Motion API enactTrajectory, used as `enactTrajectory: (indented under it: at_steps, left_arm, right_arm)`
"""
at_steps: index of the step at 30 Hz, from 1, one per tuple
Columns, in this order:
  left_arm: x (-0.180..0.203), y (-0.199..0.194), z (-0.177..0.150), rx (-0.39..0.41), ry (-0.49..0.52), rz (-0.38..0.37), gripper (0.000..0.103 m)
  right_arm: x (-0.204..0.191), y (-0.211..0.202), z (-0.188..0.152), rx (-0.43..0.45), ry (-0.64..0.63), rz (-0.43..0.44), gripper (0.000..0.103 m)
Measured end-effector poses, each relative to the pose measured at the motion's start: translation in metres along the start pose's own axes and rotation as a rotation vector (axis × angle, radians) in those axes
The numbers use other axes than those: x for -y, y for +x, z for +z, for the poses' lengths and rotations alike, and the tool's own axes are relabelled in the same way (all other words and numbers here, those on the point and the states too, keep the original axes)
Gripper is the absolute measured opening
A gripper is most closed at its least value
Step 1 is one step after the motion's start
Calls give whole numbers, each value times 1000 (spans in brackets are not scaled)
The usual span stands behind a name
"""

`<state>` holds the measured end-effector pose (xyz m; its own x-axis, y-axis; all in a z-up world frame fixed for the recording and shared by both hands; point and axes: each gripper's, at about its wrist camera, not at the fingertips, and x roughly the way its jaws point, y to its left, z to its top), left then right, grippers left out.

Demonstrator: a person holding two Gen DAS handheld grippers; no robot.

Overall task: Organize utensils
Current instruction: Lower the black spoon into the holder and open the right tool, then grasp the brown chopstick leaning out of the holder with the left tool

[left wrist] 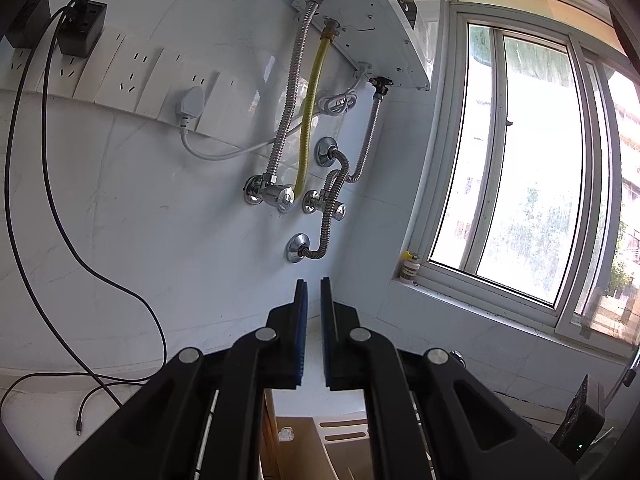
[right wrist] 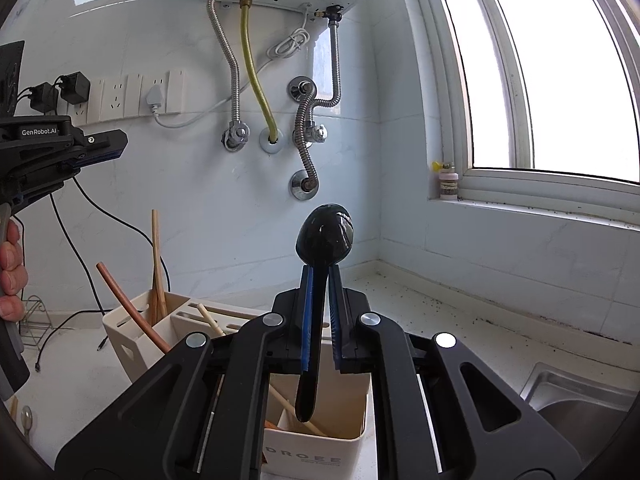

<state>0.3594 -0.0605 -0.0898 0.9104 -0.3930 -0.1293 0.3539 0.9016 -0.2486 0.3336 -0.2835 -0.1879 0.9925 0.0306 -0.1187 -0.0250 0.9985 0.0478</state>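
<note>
- A black spoon (right wrist: 325,236) is clamped by the right gripper (right wrist: 320,276), the pads closed on its handle just below the bowl; the bowl stands up past the fingertips and the handle end hangs down behind them.
- The spoon is held directly above the holder (right wrist: 316,444), its handle tip over the front compartment.
- Handling judgement: the spoon is judged light and stiff, probably plastic or melamine; the glossy surface is judged slippery, so a firm pinch is advised. It is not judged fragile.
- Grip judgement: the narrow neck, where it is now taken, is judged a sound hold, since the flat handle sits squarely between the blue pads.
- Appearance: uniformly black, shiny, with window highlights on an oval bowl; the handle is slim and slightly widened at its tip.
- The holder is cream-white, with lettering on its front and slots along its top; a wooden stick (right wrist: 157,264) and a reddish-brown stick (right wrist: 128,312) stand in its left compartment, and pale chopsticks (right wrist: 292,404) lie in the front one.
- The left gripper (left wrist: 314,292) is raised to the left of and above the holder, pointed at the wall; its jaws stand slightly apart with nothing between them.
- The sink (right wrist: 580,392) lies to the right of the holder.
</note>
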Motion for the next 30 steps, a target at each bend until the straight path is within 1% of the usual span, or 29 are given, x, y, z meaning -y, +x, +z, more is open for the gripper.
enactTrajectory:
  at_steps: [4,20,22,23,24,25,30]
  left_arm:
    - [-1,-2,-3,-13,9,3,6]
    - [-3,-5,-14,-71,39,9,6]
    - [-3,-6,-19,-87,40,7,6]
    - [-2,-6,-22,-99,41,6,6]
    - [-1,-6,-26,-113,44,5,6]
    - [-1,-7,-30,-127,49,7,6]
    - [5,-11,-53,-219,63,18,6]
  right_arm:
    - [-6,-1,-6,20,-53,-17,7]
    - [-3,8,-20,72,-106,-76,8]
    - [-3,9,-23,66,-115,-74,10]
    - [-3,9,-24,65,-111,-72,14]
    - [-1,8,-24,67,-101,-72,23]
    - [0,6,-24,70,-92,-77,26]
    - [8,6,-23,56,-58,-97,26]
